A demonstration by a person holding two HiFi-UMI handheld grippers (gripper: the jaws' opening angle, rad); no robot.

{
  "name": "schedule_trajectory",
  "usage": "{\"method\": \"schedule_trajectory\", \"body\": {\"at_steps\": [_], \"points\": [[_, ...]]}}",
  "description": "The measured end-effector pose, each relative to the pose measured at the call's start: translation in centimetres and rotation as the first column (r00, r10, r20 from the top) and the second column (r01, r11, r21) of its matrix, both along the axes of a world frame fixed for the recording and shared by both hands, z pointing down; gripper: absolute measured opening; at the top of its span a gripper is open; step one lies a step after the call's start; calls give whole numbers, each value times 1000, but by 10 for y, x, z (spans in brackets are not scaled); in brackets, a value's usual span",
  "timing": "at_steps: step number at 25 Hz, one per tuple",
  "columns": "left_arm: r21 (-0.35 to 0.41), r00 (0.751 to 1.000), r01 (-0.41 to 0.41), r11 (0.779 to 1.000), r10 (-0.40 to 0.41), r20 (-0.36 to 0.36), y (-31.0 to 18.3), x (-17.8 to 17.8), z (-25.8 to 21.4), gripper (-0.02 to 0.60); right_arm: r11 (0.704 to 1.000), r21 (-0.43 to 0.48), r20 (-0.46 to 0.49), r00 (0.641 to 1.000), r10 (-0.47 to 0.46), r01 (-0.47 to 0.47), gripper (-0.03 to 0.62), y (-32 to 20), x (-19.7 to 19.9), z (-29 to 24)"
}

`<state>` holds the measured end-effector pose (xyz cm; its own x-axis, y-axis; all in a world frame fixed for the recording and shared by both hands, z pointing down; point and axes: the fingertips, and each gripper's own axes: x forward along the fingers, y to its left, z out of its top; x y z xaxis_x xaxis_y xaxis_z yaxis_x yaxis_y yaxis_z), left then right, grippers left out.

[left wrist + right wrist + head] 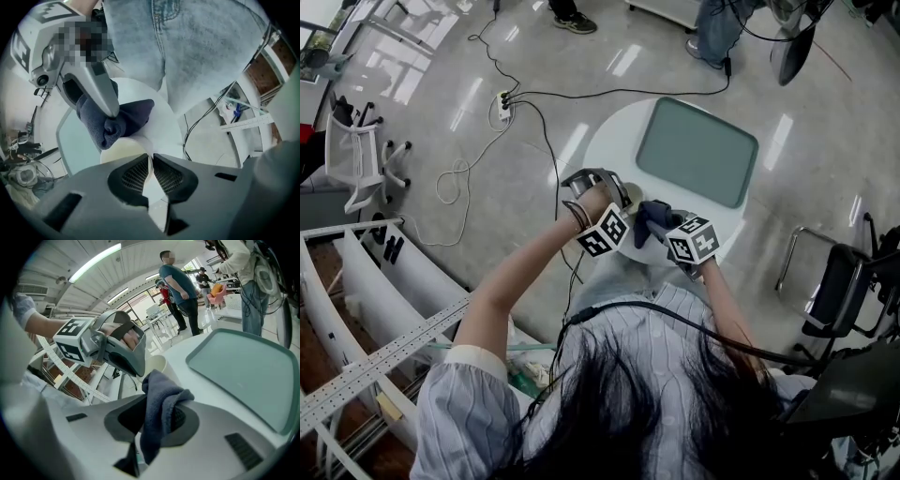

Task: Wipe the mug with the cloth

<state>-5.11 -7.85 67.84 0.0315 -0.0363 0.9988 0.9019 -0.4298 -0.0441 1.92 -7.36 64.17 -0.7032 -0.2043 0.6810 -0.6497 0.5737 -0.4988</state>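
A cream mug [125,152] stands near the front edge of the round white table [614,141]. My left gripper [151,161] is shut on the mug's rim, with the thin wall between its pads. In the head view the left gripper [619,199] covers most of the mug [635,196]. My right gripper [157,416] is shut on a dark blue cloth [161,401], which bunches up out of its jaws. The cloth [119,121] sits just above the mug's open top, beside the rim; I cannot tell whether they touch. In the head view the right gripper [664,230] is right of the left one.
A grey-green tray [697,151] lies on the far half of the table. A dark chair [844,281] stands to the right and white shelving [384,281] to the left. A power strip [503,105] with cables lies on the floor. People [178,287] stand farther back.
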Motion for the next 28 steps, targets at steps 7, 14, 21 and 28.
{"method": "schedule_trajectory", "body": {"at_steps": [7,14,21,28], "points": [[-149,932,358,922,-363,-8,10,2,0,67,1000,-1,3,1000,7,-7,80,-1,1,1],[-380,508,771,510,-854,-116,3,21,-33,86,1000,-11,18,1000,26,-25,80,-1,0,1],[-428,88,893,137,-987,-133,3,37,-34,84,999,-20,22,999,40,-39,80,0,0,1],[-343,85,929,141,-981,-174,3,42,-16,82,999,-25,20,999,45,-44,80,0,-2,2]]}}
